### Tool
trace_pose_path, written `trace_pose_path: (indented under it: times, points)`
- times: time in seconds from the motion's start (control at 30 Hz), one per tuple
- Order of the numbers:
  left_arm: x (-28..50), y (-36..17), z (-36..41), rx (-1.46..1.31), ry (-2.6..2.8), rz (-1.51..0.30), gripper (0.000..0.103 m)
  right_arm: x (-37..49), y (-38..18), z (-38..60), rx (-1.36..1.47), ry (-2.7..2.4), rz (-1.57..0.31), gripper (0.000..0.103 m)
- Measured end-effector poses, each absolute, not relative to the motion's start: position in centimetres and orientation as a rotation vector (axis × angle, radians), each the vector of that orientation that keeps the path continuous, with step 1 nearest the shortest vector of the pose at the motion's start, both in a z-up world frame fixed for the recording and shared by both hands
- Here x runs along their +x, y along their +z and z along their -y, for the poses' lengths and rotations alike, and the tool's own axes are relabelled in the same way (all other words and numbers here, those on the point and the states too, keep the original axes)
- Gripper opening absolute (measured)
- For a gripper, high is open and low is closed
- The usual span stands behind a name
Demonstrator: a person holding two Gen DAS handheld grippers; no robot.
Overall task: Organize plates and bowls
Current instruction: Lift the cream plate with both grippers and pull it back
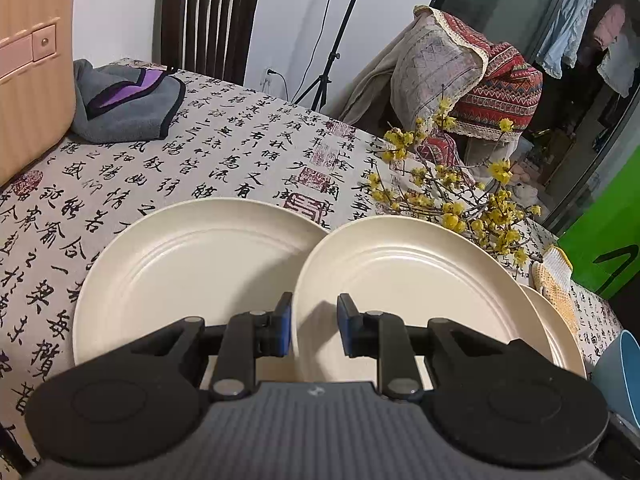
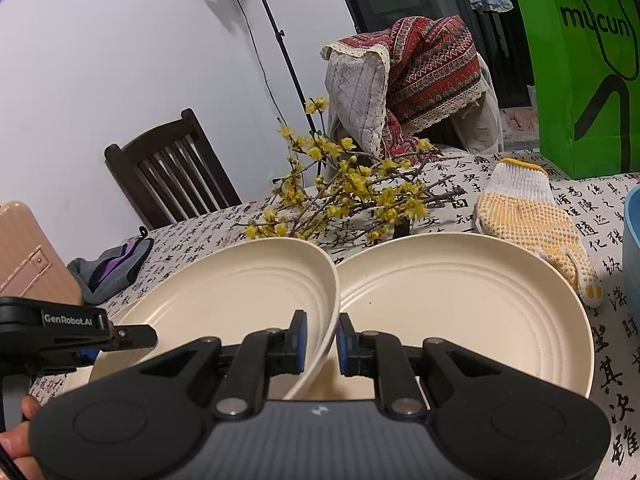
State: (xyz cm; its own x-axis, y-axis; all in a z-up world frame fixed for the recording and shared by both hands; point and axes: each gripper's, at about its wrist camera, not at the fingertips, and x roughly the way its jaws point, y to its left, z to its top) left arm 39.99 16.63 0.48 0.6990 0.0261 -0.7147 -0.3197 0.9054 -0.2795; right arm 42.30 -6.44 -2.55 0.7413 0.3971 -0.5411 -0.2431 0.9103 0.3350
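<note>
Both grippers pinched the same raised cream plate (image 2: 240, 292): the right gripper (image 2: 322, 344) at frame centre, the left gripper (image 1: 314, 326) likewise. Two more plates lay on the desk (image 1: 168, 168), one lower left, one lower right

Three cream plates share the bench: a left plate (image 1: 180, 272), a middle plate (image 1: 408, 292) and a right plate (image 1: 560, 340), of which only a sliver shows in the left wrist view. One blue bowl (image 2: 632, 240) sits at the frame's edge. Two tongs are in view, the left tongs (image 1: 314, 320) and the right tongs (image 2: 322, 332). Also counted are one knitted glove (image 2: 532, 220), one green bag (image 2: 588, 72), one bunch of yellow-flowered branches (image 2: 352, 184), one grey cloth (image 1: 124, 100) and one pink case (image 1: 32, 60). Behind stand one dark chair (image 1: 208, 16), one lamp stand (image 2: 276, 60) and one pile of draped fabrics (image 2: 420, 76).
</note>
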Motion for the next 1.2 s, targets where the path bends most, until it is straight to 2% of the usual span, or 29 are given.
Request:
trace_pose_path:
  times: [1.2]
  points:
    - [38.9,2.4,-16.0,-0.362,0.198,-0.708,0.023,41.3,-1.4,6.7,0.237,0.367,-0.588,0.015]
